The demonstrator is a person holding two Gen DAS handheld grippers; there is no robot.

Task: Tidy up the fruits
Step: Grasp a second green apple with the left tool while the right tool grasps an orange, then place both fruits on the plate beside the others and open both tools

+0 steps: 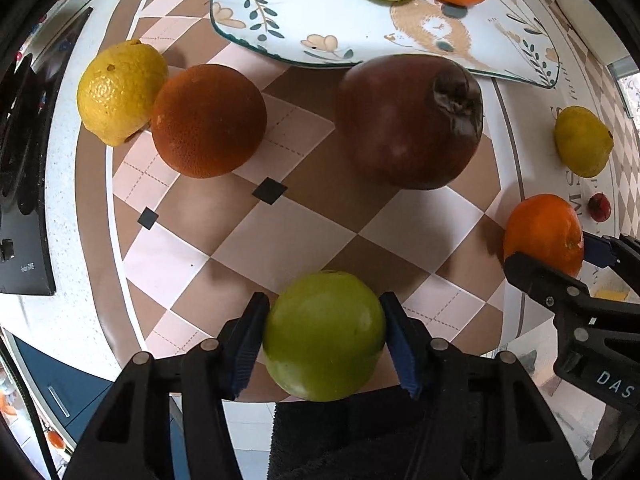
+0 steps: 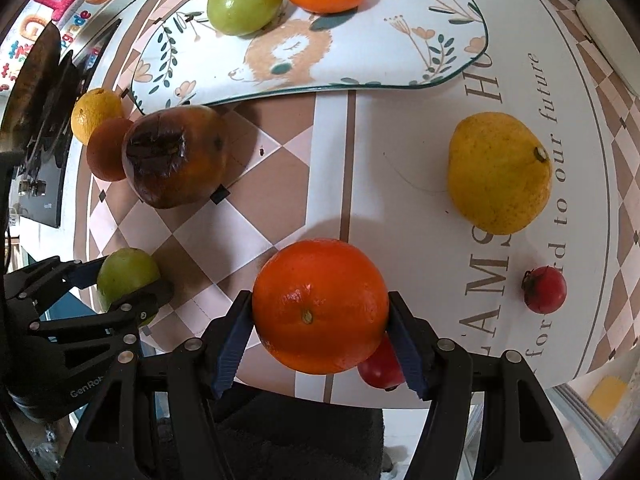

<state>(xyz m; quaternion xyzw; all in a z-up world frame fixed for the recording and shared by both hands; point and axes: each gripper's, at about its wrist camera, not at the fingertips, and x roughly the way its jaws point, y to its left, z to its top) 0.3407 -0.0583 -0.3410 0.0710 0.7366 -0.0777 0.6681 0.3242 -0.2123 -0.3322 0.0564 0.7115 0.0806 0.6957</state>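
On the lion-printed ceramic plate [image 2: 448, 56] at twelve o'clock: two fruits; my left gripper [image 1: 324, 340] clasps a round green apple [image 1: 324, 336], my right gripper [image 2: 320, 312] a glossy orange [image 2: 320, 306]; six remain loose.

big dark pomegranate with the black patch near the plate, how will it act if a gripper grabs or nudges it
The pomegranate is the biggest fruit here, so probably heavy, needing wide jaws. Its blackened, sunken patch looks rotten, so it may give or split under pressure. Being round on the flat mat, a nudge could roll it towards the plate.
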